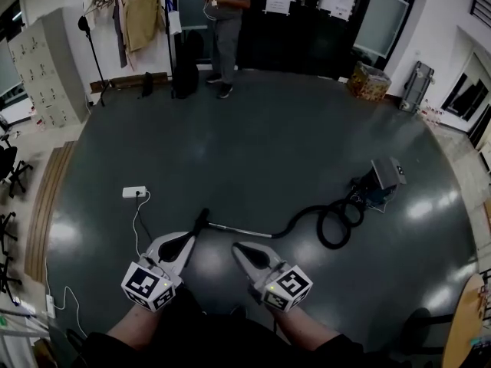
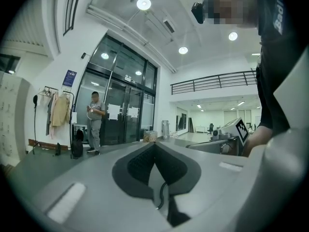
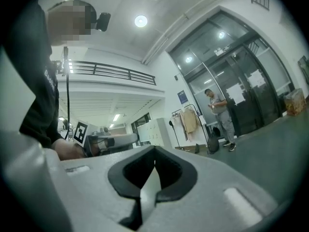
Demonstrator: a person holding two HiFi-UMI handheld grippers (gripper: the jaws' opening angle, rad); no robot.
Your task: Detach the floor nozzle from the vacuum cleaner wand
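In the head view the vacuum cleaner lies on the dark floor. Its canister (image 1: 383, 176) is at the right, and a black hose (image 1: 334, 221) loops from it to a thin metal wand (image 1: 244, 230). The black floor nozzle (image 1: 202, 219) is at the wand's left end. My left gripper (image 1: 190, 241) is shut and empty, held above the floor; its tip shows just below the nozzle. My right gripper (image 1: 237, 247) is also shut and empty, and shows just below the wand. Both gripper views look level across the room, with the left gripper (image 2: 154, 146) and right gripper (image 3: 154, 151) closed on nothing; the vacuum is not in them.
A white power strip (image 1: 134, 192) with a cable lies on the floor to the left. A person (image 1: 225, 29) stands at the far doors beside a coat rack (image 1: 138, 14). Lockers (image 1: 46, 67) line the left wall, and a box (image 1: 370, 81) and a case (image 1: 416, 85) sit at the back right.
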